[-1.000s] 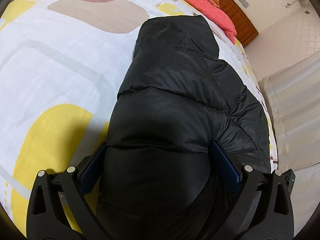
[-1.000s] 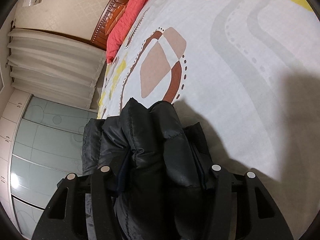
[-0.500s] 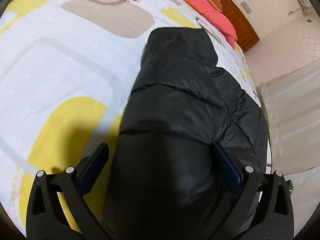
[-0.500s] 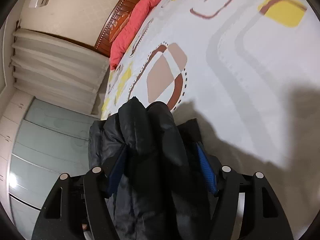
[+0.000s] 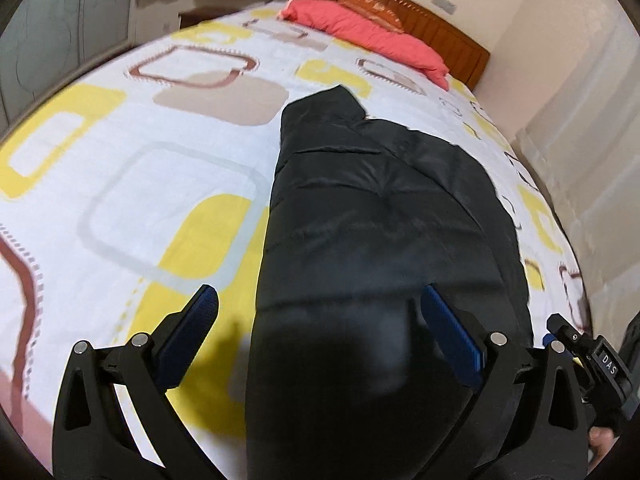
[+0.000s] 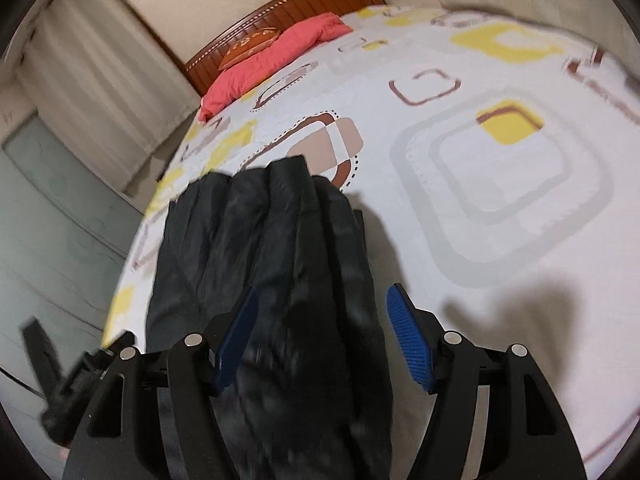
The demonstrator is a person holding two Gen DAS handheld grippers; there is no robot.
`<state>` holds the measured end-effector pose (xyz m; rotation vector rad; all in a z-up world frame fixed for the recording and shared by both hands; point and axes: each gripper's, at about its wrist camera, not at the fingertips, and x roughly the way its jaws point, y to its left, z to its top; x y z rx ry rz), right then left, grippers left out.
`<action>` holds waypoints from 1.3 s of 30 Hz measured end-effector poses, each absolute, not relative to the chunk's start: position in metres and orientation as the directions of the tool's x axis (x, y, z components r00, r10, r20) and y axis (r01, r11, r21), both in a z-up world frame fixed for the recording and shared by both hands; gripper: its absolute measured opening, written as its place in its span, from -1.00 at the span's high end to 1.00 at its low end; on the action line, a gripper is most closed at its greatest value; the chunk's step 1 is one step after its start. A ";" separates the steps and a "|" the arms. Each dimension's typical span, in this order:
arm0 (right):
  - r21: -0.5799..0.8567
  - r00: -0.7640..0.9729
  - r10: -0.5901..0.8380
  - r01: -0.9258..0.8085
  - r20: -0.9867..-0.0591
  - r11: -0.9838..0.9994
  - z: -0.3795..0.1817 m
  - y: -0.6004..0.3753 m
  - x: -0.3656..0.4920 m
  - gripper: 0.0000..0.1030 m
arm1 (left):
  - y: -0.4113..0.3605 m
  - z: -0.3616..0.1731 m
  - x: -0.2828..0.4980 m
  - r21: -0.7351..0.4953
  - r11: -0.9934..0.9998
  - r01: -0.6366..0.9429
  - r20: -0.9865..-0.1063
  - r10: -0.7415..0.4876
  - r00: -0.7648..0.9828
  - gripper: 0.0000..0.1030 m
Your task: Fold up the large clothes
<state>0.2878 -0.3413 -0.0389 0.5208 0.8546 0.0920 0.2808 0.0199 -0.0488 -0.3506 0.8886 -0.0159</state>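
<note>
A black puffer jacket (image 5: 380, 200) lies folded into a long bundle on the patterned bed sheet (image 5: 120, 168), hood end toward the headboard. My left gripper (image 5: 320, 296) hovers open above its near end, with the left pad off over the sheet. In the right wrist view the same jacket (image 6: 260, 220) lies near the bed's left edge. Over it my right gripper (image 6: 323, 292) stands open, its right blue pad (image 6: 404, 320) clear above the sheet (image 6: 500, 168). Neither gripper's pads press on the fabric. The other gripper's body shows at each view's lower edge.
A red pillow (image 5: 360, 36) rests against the wooden headboard (image 5: 440, 28) at the far end. Pale curtains (image 6: 100, 80) and a glass-fronted wardrobe (image 6: 60, 220) stand beside the bed. Wide bare sheet spreads to the jacket's left in the left wrist view.
Both grippers have lifted and drawn back from the jacket, which stays on the bed. The right jaws, closed on the fabric a second ago, have spread apart.
</note>
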 end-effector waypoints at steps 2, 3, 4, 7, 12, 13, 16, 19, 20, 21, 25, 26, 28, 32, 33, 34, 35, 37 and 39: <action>0.428 0.669 0.246 0.119 -0.701 0.896 -0.032 -0.333 0.271 -0.29 | 0.014 -0.039 0.261 -0.275 0.954 -0.115 -0.743 -0.135 0.656 -0.96; 0.402 0.675 0.226 0.114 -0.702 0.909 -0.027 -0.328 0.261 -0.32 | 0.011 -0.035 0.252 -0.256 0.960 -0.111 -0.736 -0.120 0.666 -0.96; 0.384 0.680 0.211 0.112 -0.702 0.916 -0.025 -0.324 0.253 -0.43 | 0.008 -0.028 0.238 -0.232 0.967 -0.105 -0.723 -0.099 0.684 -0.96; 0.315 0.714 0.155 0.095 -0.682 0.944 -0.013 -0.309 0.218 -0.47 | -0.001 -0.014 0.206 -0.156 0.983 -0.099 -0.689 -0.036 0.724 -0.96; 0.280 0.745 0.135 0.072 -0.654 0.957 -0.002 -0.296 0.177 -0.50 | -0.011 0.006 0.152 -0.080 0.992 -0.100 -0.637 0.026 0.771 -0.96; 0.278 0.749 0.134 0.070 -0.649 0.958 0.000 -0.294 0.168 -0.51 | -0.012 0.007 0.144 -0.072 0.992 -0.101 -0.632 0.033 0.774 -0.96; 0.260 0.767 0.122 0.060 -0.630 0.964 0.009 -0.288 0.146 -0.52 | -0.015 0.012 0.122 -0.066 0.993 -0.095 -0.626 0.033 0.779 -0.96; 0.230 0.777 0.102 0.057 -0.622 0.972 0.015 -0.281 0.133 -0.52 | -0.015 0.016 0.101 -0.080 0.992 -0.101 -0.619 0.030 0.785 -0.96; 0.218 0.783 0.096 0.051 -0.615 0.975 0.018 -0.279 0.127 -0.52 | -0.015 0.017 0.098 -0.080 0.992 -0.102 -0.614 0.032 0.789 -0.96; 0.209 0.787 0.093 0.046 -0.610 0.977 0.021 -0.277 0.124 -0.52 | -0.016 0.020 0.092 -0.078 0.992 -0.100 -0.606 0.032 0.794 -0.96; 0.179 0.803 0.078 0.036 -0.591 0.983 0.028 -0.269 0.112 -0.52 | -0.021 0.027 0.081 -0.076 0.994 -0.083 -0.591 0.022 0.806 -0.96; 0.176 0.808 0.075 0.035 -0.585 0.984 0.030 -0.267 0.108 -0.52 | -0.023 0.028 0.079 -0.077 0.994 -0.079 -0.590 0.019 0.807 -0.96; 0.172 0.810 0.075 0.032 -0.581 0.985 0.032 -0.265 0.105 -0.52 | -0.025 0.030 0.075 -0.086 0.993 -0.075 -0.588 0.010 0.809 -0.96; 0.148 0.817 0.063 0.028 -0.573 0.989 0.035 -0.261 0.099 -0.52 | -0.028 0.031 0.071 -0.085 0.994 -0.074 -0.586 0.010 0.810 -0.96; 0.146 0.818 0.063 0.025 -0.571 0.989 0.036 -0.260 0.098 -0.52 | -0.028 0.031 0.070 -0.087 0.993 -0.073 -0.586 0.008 0.810 -0.96; 0.147 0.819 0.065 0.023 -0.571 0.989 0.036 -0.259 0.097 -0.52 | -0.028 0.031 0.069 -0.087 0.993 -0.075 -0.586 0.010 0.810 -0.96; 0.149 0.819 0.068 0.022 -0.569 0.989 0.037 -0.258 0.096 -0.52 | -0.028 0.031 0.069 -0.086 0.993 -0.076 -0.585 0.011 0.811 -0.96; 0.150 0.823 0.068 0.021 -0.564 0.988 0.038 -0.257 0.094 -0.52 | -0.028 0.031 0.069 -0.088 0.993 -0.075 -0.587 0.009 0.809 -0.96; 0.148 0.826 0.066 0.021 -0.560 0.989 0.040 -0.256 0.092 -0.52 | -0.028 0.031 0.068 -0.092 0.993 -0.077 -0.587 0.009 0.809 -0.96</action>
